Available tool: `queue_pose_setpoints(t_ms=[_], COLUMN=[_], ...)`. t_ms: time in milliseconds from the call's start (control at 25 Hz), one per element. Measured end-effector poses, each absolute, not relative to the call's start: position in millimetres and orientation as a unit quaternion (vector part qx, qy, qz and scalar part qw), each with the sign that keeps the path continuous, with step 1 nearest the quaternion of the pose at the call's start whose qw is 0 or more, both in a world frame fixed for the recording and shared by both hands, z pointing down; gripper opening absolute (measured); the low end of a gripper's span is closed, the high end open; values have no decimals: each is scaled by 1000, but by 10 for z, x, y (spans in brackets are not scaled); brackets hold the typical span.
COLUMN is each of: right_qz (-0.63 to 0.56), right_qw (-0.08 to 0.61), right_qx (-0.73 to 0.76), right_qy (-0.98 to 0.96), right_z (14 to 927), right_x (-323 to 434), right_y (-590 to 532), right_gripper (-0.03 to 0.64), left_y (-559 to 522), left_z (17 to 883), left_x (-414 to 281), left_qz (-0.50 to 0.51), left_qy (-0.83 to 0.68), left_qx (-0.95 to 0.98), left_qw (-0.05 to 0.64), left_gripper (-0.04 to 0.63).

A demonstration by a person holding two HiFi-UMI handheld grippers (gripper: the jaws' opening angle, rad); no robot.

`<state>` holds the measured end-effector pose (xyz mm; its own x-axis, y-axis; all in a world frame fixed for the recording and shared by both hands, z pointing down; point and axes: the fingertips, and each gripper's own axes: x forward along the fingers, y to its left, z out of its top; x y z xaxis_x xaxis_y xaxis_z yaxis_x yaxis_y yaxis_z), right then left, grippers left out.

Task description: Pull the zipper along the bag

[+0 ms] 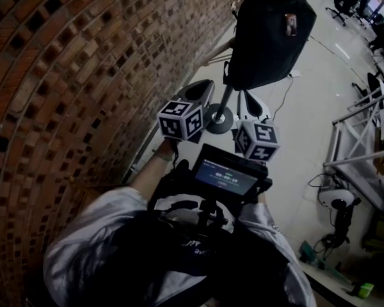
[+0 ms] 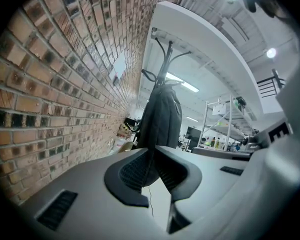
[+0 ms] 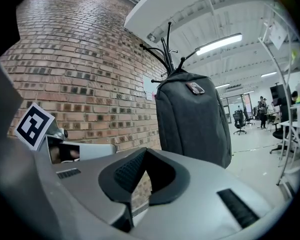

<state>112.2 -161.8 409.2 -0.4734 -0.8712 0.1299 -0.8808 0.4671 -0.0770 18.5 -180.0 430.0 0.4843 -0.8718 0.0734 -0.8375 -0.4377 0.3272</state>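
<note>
A dark grey backpack (image 1: 269, 34) hangs from a black coat stand (image 1: 219, 117) beside the brick wall; a small reddish tag (image 1: 290, 23) sits on its upper part. I cannot make out its zipper. In the left gripper view the backpack (image 2: 160, 119) hangs straight ahead, well beyond the jaws. It fills the middle of the right gripper view (image 3: 192, 119), also at a distance. My left gripper (image 2: 152, 151) and right gripper (image 3: 145, 152) are both shut with nothing between the pads. In the head view the left gripper (image 1: 205, 88) and right gripper (image 1: 251, 102) are side by side, short of the stand.
The brick wall (image 1: 70, 75) runs along the left. A metal frame rack (image 1: 358, 139) stands at the right, with a small floor device (image 1: 336, 200) and cables near it. Office chairs (image 1: 342, 2) are far back. A chest-mounted screen (image 1: 225, 176) sits below the grippers.
</note>
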Motion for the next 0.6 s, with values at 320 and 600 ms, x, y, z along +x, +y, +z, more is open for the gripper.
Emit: queue_pose_setpoints(t_ms=[320, 600], right_qz=[56, 63], right_qw=[26, 29], right_qx=[509, 511], right_qy=[-859, -857], right_z=[4156, 4157], right_x=[1149, 1148], right_y=[-1660, -1641], right_gripper=[9, 9], left_y=[-1771, -1777], left_z=[4320, 4333], left_x=[202, 192], left_qz=[-58, -63], left_qy=[-505, -508], left_qx=[844, 842], left_qw=[167, 171], left_gripper=[34, 34])
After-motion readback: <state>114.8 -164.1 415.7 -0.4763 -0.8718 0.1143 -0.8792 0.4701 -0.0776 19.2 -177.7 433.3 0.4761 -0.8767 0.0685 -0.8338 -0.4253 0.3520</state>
